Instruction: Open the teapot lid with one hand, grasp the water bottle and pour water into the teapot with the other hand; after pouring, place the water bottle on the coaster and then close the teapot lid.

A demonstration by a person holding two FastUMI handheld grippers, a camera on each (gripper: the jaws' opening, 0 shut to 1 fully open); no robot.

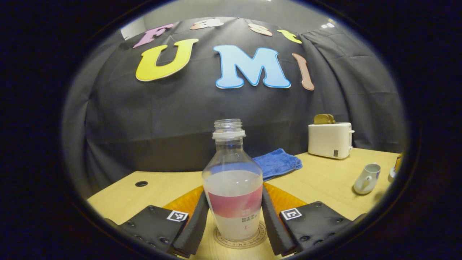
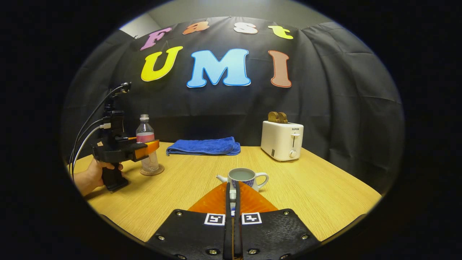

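Note:
A clear water bottle (image 1: pixel 233 187) with a pink label, uncapped and partly full, stands upright on a round coaster (image 1: pixel 252 241). My left gripper (image 1: pixel 234 195) holds it, with both fingers (image 1: pixel 196 224) pressed against its sides. In the right gripper view this same bottle (image 2: pixel 145 137) and coaster (image 2: pixel 151 170) sit at the far left, with the left gripper (image 2: pixel 149 146) around the bottle and a hand on its handle. The white teapot (image 2: pixel 243 177) stands open with water inside. My right gripper (image 2: pixel 232 189) hovers just before it, shut on the small white lid (image 2: pixel 232 195). The left gripper view shows the teapot (image 1: pixel 366 178) at the right.
A white toaster (image 2: pixel 281 141) with bread in it stands at the back right of the wooden table (image 2: pixel 325 187). A folded blue towel (image 2: pixel 204 146) lies at the back centre. The table has a small round hole (image 1: pixel 141 183) at the far left.

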